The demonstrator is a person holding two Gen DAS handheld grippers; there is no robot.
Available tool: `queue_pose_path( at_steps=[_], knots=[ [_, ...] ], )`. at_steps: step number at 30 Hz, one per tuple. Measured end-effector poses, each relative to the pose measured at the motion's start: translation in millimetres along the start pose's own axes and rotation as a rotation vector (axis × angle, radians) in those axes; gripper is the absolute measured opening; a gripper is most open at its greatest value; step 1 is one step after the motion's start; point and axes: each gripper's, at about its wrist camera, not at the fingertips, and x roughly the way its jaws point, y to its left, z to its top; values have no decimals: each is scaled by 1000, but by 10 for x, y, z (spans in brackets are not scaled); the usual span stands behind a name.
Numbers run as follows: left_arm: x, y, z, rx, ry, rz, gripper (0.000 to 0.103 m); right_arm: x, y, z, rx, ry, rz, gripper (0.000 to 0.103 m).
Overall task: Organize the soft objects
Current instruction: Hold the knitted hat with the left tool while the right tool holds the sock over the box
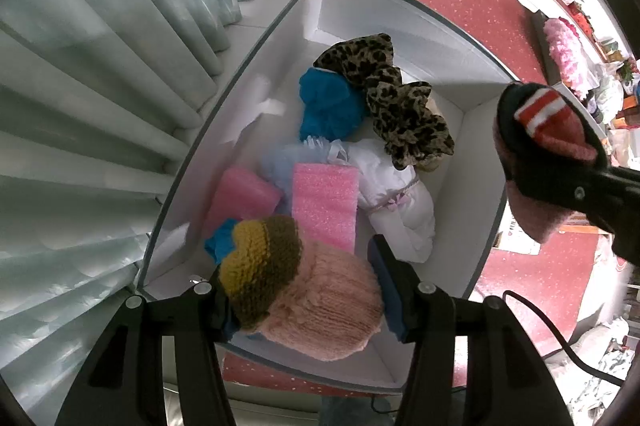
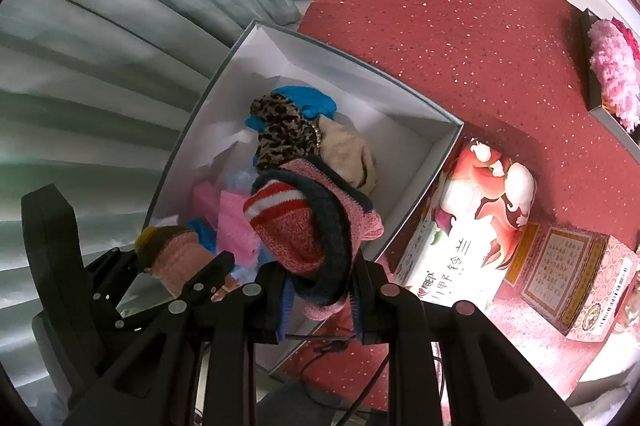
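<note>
1. A pink knitted mitten (image 1: pixel 320 306) with an olive-and-mustard cuff is clamped in the left gripper (image 1: pixel 308 290), just above the near end of the white box (image 1: pixel 472 194).
2. A pink knit piece (image 2: pixel 316 226) with a red-and-white striped band and dark trim is pinched tight in the right gripper (image 2: pixel 318 290), hanging over the box's right wall.
3. Inside the box lie a leopard-print cloth (image 1: pixel 388 94), a blue pouf (image 1: pixel 328 106), pink foam (image 1: pixel 324 202), a pink sponge (image 1: pixel 240 194) and white fabric (image 1: pixel 400 202).
4. The box sits on red glittered carpet (image 2: pixel 440 26); a pale curtain (image 1: pixel 100 66) hangs to its left, and printed cartons (image 2: pixel 472 210) stand just beside it on the right.
</note>
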Motion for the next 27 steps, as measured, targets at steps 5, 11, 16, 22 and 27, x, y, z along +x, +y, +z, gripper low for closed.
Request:
queue_pose_path(
  at_steps=[5,11,16,22,27],
  knots=[
    [11,4,6,2,1,-2,59,4,-5,11,1,3,-6,24],
    [34,10,20,2,6,-6,59,29,-6,28,-3,10,-9,24],
    [48,-5,31,2,10,-7,59,31,-19,35,-5,12,-9,24],
    [60,-21,41,-1,14,-10,59,22,-52,47,-6,15,-11,24],
    [63,-28,42,-1,17,-8,59,36,-69,53,-6,18,-12,24]
  ],
)
